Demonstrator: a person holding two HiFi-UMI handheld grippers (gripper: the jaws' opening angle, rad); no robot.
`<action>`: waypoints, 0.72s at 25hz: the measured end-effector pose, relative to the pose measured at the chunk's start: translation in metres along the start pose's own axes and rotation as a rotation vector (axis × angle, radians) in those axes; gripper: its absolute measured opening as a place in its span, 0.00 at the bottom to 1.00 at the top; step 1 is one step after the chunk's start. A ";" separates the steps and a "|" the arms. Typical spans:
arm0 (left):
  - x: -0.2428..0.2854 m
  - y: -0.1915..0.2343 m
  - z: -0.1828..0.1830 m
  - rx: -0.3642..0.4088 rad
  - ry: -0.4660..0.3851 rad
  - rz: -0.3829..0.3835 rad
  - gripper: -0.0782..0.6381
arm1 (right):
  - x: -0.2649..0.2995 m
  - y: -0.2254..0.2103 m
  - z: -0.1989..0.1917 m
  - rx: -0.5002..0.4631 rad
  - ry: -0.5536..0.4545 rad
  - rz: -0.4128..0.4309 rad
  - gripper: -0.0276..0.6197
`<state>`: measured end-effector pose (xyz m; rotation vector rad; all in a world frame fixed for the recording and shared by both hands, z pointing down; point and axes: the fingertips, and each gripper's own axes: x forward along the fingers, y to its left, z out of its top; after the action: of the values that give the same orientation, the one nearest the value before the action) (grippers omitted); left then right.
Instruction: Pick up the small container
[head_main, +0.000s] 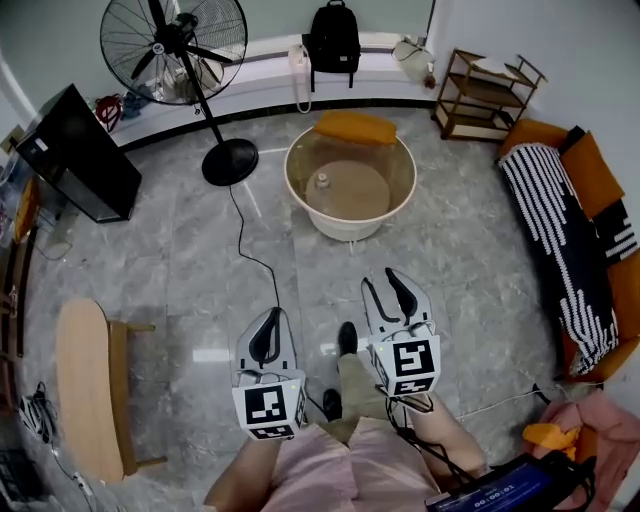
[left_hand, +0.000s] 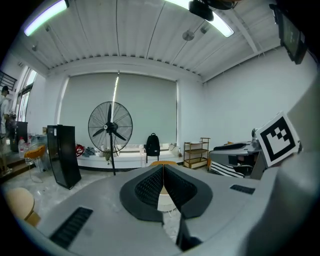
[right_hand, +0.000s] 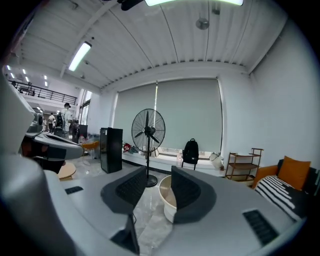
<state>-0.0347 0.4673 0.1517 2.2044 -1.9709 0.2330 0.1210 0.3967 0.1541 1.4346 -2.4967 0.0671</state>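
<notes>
— How far along is it?

— Barely begun, I'd say. The container (head_main: 322, 181) sits inside the tub (head_main: 345, 228), well apart from both grippers, and nothing is lifted.

— And the claws?

— The left gripper (head_main: 268, 330) has its jaws pressed together, empty. The right gripper (head_main: 388, 290) has them spread, with only floor (head_main: 180, 270) and tub showing through the gap. Approach, grasp and lift are all left.

— Materials?

— The container is too small to judge: pale, upright, with a cap-like top. The tub is round, cream and smooth-walled, plastic by the look, with a tan bottom. A soft orange cushion (head_main: 355, 127) lies on its far rim. The floor is glossy grey marbled tile. The jaw pads are black and ribbed.
</notes>
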 end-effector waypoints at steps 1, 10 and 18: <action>0.007 0.002 -0.002 -0.001 0.006 0.002 0.13 | 0.006 -0.002 -0.004 0.005 0.007 0.001 0.29; 0.094 0.011 0.005 0.027 0.048 0.007 0.13 | 0.083 -0.054 -0.011 0.043 0.020 -0.017 0.28; 0.200 0.013 0.025 0.058 0.087 -0.011 0.13 | 0.176 -0.105 0.000 0.074 0.032 -0.003 0.27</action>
<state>-0.0250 0.2671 0.1740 2.1995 -1.9292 0.3825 0.1266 0.1950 0.1885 1.4539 -2.4910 0.1820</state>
